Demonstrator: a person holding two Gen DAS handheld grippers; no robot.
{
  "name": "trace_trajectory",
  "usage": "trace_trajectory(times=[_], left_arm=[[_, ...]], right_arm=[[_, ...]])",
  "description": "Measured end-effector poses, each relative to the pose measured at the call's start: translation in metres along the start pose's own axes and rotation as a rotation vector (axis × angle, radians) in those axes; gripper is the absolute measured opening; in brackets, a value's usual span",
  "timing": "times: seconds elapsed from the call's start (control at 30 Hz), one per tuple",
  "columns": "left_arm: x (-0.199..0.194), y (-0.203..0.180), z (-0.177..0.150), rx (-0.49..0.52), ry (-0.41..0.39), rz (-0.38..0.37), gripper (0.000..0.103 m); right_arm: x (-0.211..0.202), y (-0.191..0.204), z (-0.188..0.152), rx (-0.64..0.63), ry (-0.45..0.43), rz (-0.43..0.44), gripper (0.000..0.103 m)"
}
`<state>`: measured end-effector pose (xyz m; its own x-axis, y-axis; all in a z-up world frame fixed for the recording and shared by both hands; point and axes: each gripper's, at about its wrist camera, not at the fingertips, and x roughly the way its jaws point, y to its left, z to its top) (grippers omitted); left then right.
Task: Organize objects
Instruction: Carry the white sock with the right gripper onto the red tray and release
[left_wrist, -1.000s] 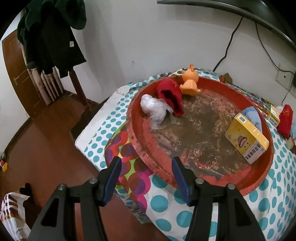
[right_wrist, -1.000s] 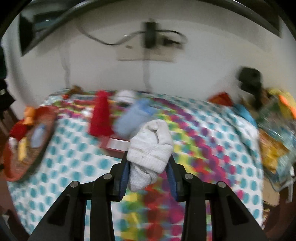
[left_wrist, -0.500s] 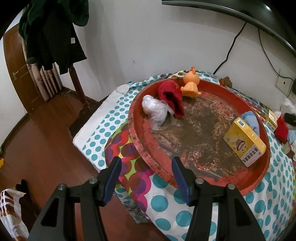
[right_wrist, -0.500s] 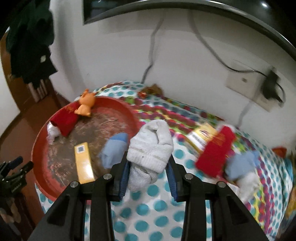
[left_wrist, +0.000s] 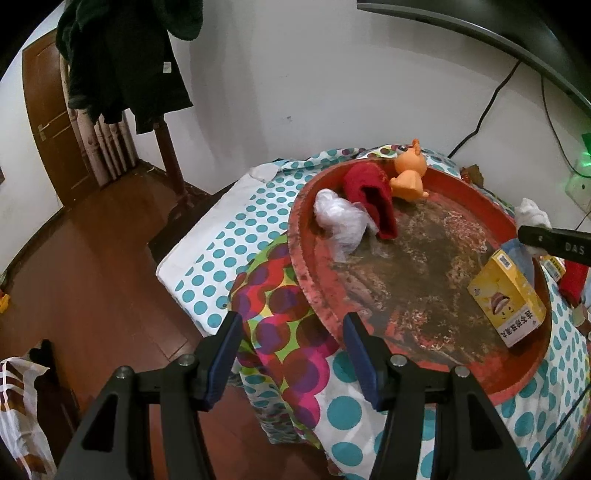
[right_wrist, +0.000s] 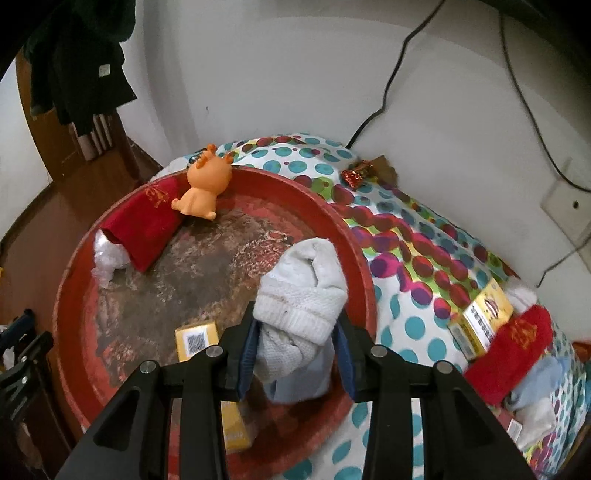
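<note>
We see a polka-dot tablecloth (right_wrist: 413, 325) filling the frame's right. A round red tray (right_wrist: 88, 266) sits centre-left. Our right gripper (right_wrist: 295, 350) at lower centre pinches a rolled white sock (right_wrist: 306, 291) above the tray. In the left wrist view, our left gripper (left_wrist: 291, 354) stands wide apart, empty, at the tray's near rim.

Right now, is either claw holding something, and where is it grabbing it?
The right claw pinches a rolled white sock by its lower, bunched end, above the red tray. The left claw is open, holding nothing.
</note>
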<state>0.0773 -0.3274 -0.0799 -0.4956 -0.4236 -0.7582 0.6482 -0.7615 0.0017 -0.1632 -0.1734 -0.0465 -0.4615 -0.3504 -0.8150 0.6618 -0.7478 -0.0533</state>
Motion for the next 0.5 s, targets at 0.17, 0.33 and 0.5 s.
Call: trace_trajectory(times=[0.17, 0.33, 0.5], left_arm=[[0.001, -0.003, 0.000, 0.016, 0.003, -0.005, 0.058], [0.000, 0.001, 0.001, 0.001, 0.002, -0.014, 0.058], [-0.001, 0.004, 0.002, -0.011, 0.001, -0.023, 0.058]], right_arm=[[0.014, 0.002, 0.000, -0.004, 0.005, 0.004, 0.036], [0.028, 0.003, -0.001, -0.011, 0.028, -0.012, 0.037], [0.028, 0.006, -0.001, -0.027, 0.027, -0.029, 0.037]])
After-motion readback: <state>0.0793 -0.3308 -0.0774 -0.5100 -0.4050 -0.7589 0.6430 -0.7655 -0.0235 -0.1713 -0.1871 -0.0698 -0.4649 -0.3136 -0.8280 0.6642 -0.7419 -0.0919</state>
